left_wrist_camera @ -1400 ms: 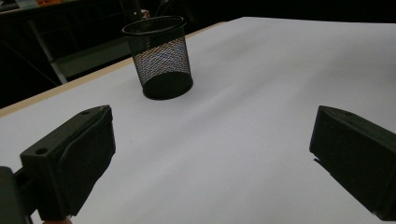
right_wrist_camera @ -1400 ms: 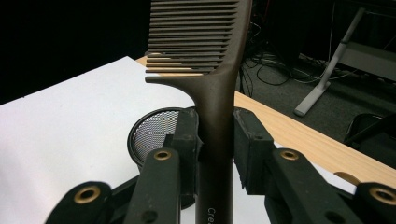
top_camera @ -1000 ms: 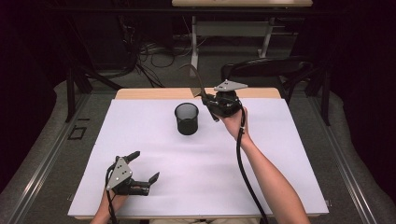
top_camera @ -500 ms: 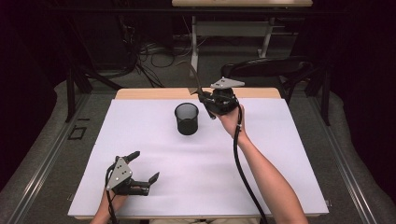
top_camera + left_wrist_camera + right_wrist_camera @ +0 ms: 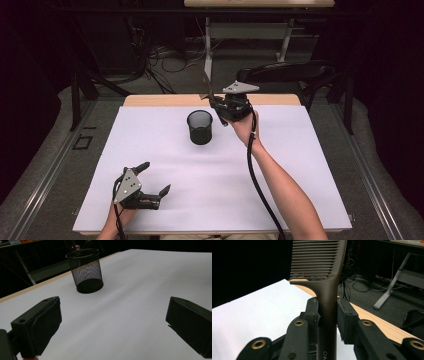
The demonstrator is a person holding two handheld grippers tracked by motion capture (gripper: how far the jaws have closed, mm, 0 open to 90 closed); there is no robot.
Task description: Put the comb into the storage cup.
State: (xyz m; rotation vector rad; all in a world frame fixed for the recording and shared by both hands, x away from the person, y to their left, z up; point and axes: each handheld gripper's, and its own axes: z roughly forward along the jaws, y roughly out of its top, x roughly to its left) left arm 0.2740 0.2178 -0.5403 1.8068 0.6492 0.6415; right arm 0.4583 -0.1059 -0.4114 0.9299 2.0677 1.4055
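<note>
The right claw [image 5: 327, 312] pinches a dark brown comb [image 5: 322, 277] by its handle, both pads pressing on it, with the teeth standing above the jaws. In the high view this claw [image 5: 220, 102] is lifted over the far part of the worktop [image 5: 300, 165], just beside the black mesh cup [image 5: 200, 127], and the forearm reaches to it from the near edge. The left claw [image 5: 152, 177] is spread and holds nothing; it is low, near the front left of the worktop, well apart from the cup.
</note>
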